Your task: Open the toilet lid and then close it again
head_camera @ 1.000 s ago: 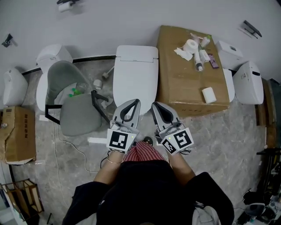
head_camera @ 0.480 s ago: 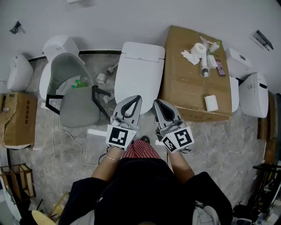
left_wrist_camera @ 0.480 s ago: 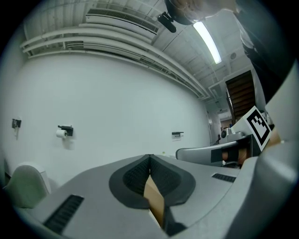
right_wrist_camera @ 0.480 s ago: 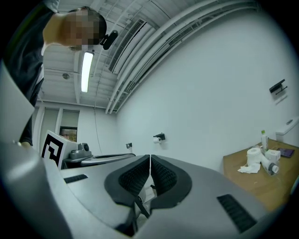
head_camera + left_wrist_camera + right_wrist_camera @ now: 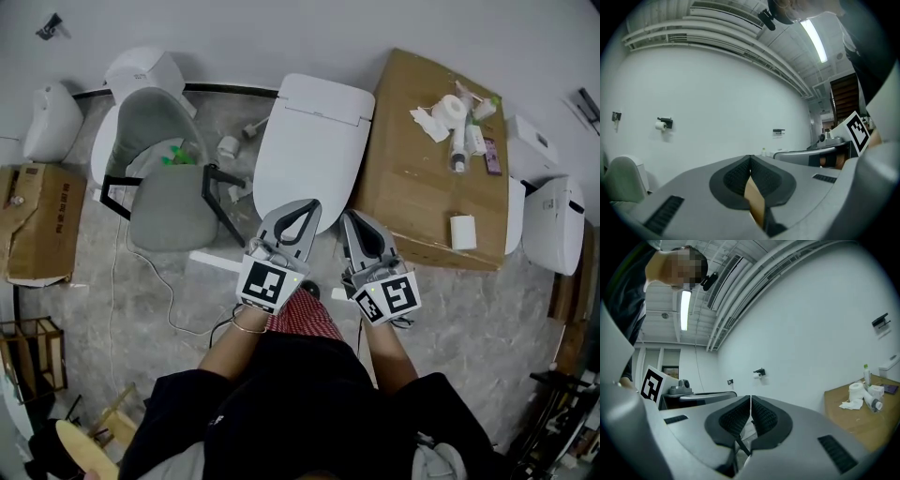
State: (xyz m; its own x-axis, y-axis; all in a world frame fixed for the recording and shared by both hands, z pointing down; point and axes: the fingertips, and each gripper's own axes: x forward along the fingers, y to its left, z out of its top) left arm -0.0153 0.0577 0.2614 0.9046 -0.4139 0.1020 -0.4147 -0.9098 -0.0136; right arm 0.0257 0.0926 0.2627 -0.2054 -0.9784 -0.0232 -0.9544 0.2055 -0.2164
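The white toilet (image 5: pixel 314 141) stands in the middle of the head view with its lid down flat. My left gripper (image 5: pixel 307 204) is shut and empty, its tips over the lid's front edge. My right gripper (image 5: pixel 352 217) is shut too, just right of the toilet's front, near the cardboard box. In the left gripper view the left gripper (image 5: pixel 750 158) shows closed pads against the white wall. The right gripper (image 5: pixel 750 398) looks the same in its own view. Whether either gripper touches the lid cannot be told.
A large cardboard box (image 5: pixel 422 187) beside the toilet carries toilet paper rolls (image 5: pixel 459 108) and bottles. A grey chair (image 5: pixel 169 192) stands to the left. More white toilets (image 5: pixel 141 70) stand along the wall, another (image 5: pixel 553 225) at the right. A cable (image 5: pixel 159 281) lies on the floor.
The head view has swung, so the toilet and box now sit further right and tilted. Both grippers stay shut and side by side at the toilet's front.
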